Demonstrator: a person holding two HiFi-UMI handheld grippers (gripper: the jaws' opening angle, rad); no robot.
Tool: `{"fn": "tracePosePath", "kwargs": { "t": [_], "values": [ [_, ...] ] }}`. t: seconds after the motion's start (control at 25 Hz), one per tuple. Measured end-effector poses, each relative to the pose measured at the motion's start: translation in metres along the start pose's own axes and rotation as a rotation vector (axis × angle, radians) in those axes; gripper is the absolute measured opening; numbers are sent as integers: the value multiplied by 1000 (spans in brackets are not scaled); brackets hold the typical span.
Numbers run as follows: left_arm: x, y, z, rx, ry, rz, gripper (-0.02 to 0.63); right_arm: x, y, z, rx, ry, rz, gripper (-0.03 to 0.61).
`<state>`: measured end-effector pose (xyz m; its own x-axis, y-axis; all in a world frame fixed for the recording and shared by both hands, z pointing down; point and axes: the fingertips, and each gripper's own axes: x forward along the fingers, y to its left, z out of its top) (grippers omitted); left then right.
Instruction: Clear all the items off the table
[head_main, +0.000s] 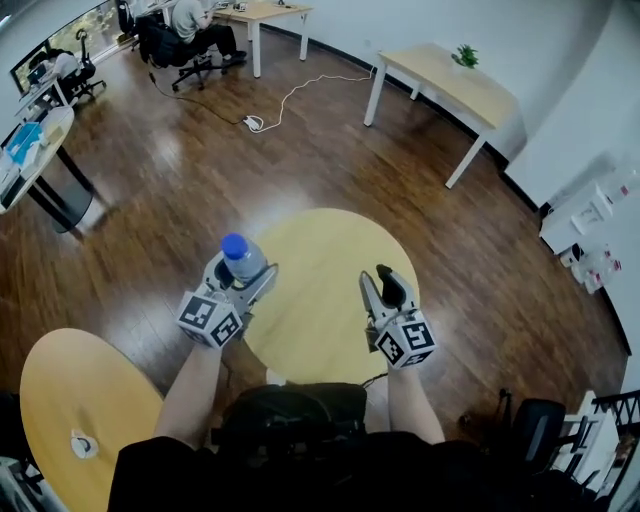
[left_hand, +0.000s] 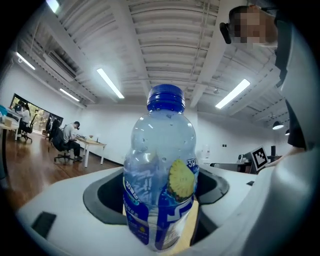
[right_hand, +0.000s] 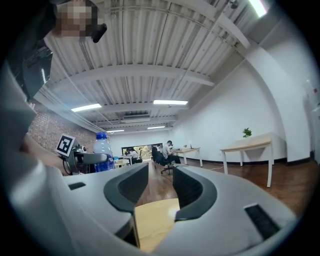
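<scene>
**One bottle lifted, one gripper free**

Head view: the left gripper (head_main: 243, 272) clamps the single bottle (head_main: 240, 256) upright over the edge of the round table (head_main: 320, 310), whose top looks bare. The right gripper (head_main: 380, 278) is empty, jaws apart. A second table (head_main: 55, 385) bears one small white thing (head_main: 83, 443). Left gripper view: the pads sit low on the label, so a quick swing could tip the bottle loose. Right gripper view: nothing stands between the jaws.
</scene>
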<state>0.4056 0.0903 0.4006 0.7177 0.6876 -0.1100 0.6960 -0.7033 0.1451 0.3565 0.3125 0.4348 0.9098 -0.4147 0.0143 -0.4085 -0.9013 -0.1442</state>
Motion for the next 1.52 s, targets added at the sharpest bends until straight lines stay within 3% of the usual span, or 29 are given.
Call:
{"fn": "tracePosePath", "kwargs": {
  "t": [0.16,0.28,0.56,0.6,0.96,1.32,1.52],
  "values": [
    [42,5,6,-21,50,-67,371,6,-22,12,31,20,-86,156],
    [59,11,-2,-39,83,-103,371,8,-32,5,41,31,-151,97],
    [91,28,-37,-45,160,-152,373,7,-42,-17,57,71,-247,40],
    [96,31,-43,-49,168,-148,373,6,-44,-22,60,83,-254,2],
    [150,41,-106,-67,245,-131,373,-6,-78,-69,99,195,-297,0],
    [178,54,-164,-24,308,-129,373,-2,-83,-107,86,277,-297,0],
    [188,47,-179,31,316,-133,374,-21,-91,-127,113,309,-328,0]
  ]
}}
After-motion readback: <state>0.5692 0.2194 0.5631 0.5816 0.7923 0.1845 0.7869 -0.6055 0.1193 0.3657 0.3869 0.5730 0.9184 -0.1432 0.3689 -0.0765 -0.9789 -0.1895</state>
